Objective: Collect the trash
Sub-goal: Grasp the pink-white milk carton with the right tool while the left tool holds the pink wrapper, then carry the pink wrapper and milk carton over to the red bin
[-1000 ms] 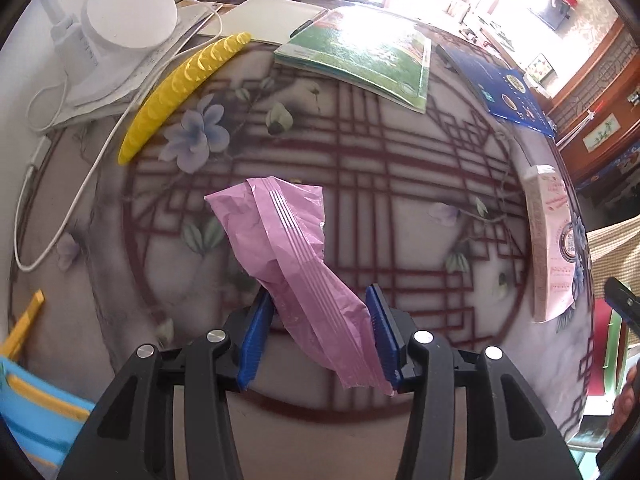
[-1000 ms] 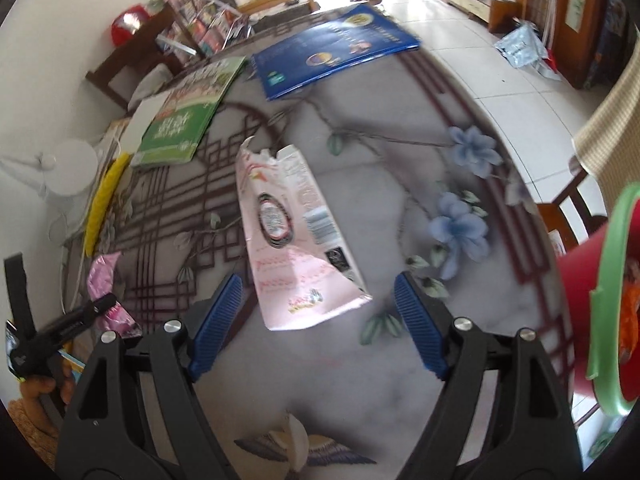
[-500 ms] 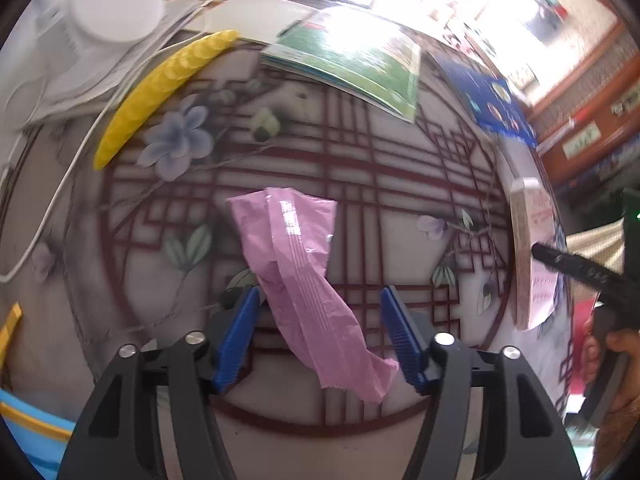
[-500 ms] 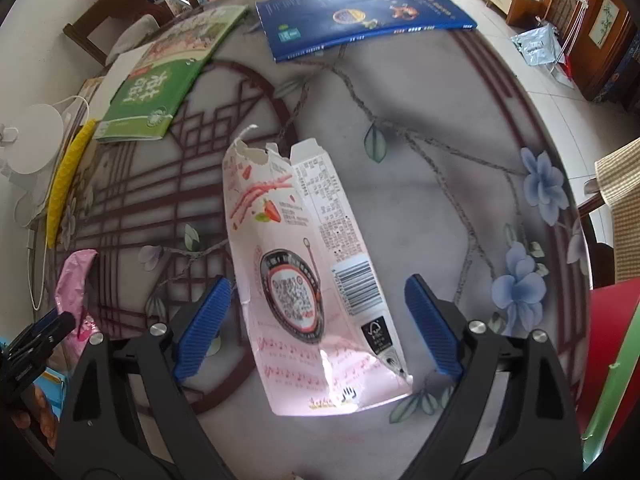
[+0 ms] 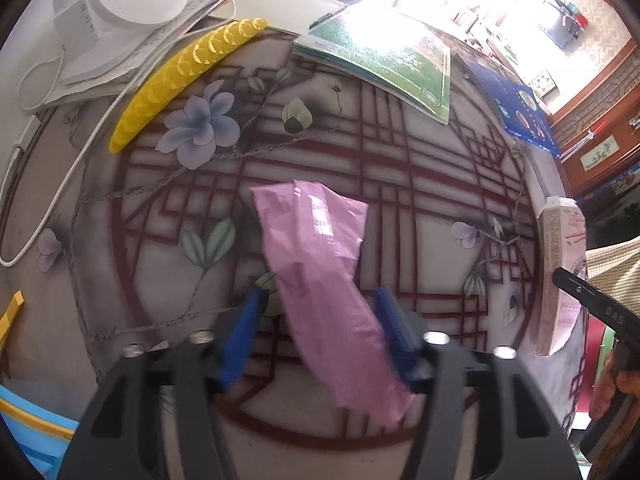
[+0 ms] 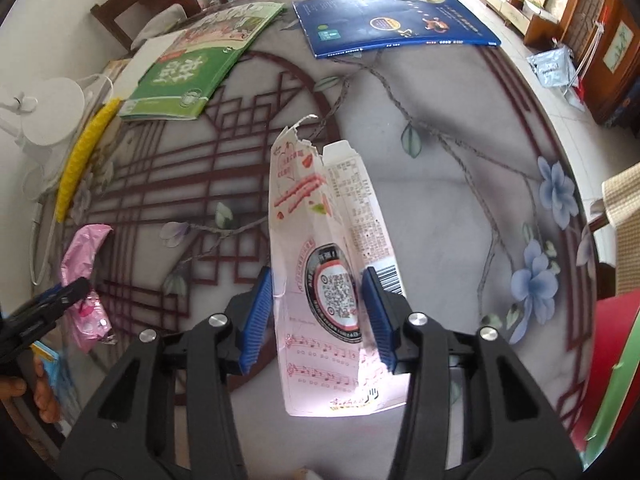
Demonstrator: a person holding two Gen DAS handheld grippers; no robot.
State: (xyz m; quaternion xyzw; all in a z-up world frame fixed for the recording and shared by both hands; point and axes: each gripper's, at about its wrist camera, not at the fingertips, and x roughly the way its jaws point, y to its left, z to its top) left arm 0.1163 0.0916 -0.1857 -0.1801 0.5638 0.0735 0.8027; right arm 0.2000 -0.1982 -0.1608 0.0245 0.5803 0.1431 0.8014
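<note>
On the table [image 5: 420, 216], the left gripper [image 5: 318, 326] is straddling a pink wrapper [image 5: 320, 264], jaws apart, while the right gripper [image 6: 320, 312] is pinching a flattened carton [image 6: 320, 240] lying beside it

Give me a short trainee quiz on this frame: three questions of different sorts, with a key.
1. True or false: the pink wrapper lies on the table between the open fingers of the left claw.
2. What is the right claw closed on? A) a bottle B) the milk carton C) a can
3. Fill in: the yellow scaled strip lies nearer the ___ book, not the blue book.

Key: 1 true; 2 B; 3 green.
</note>
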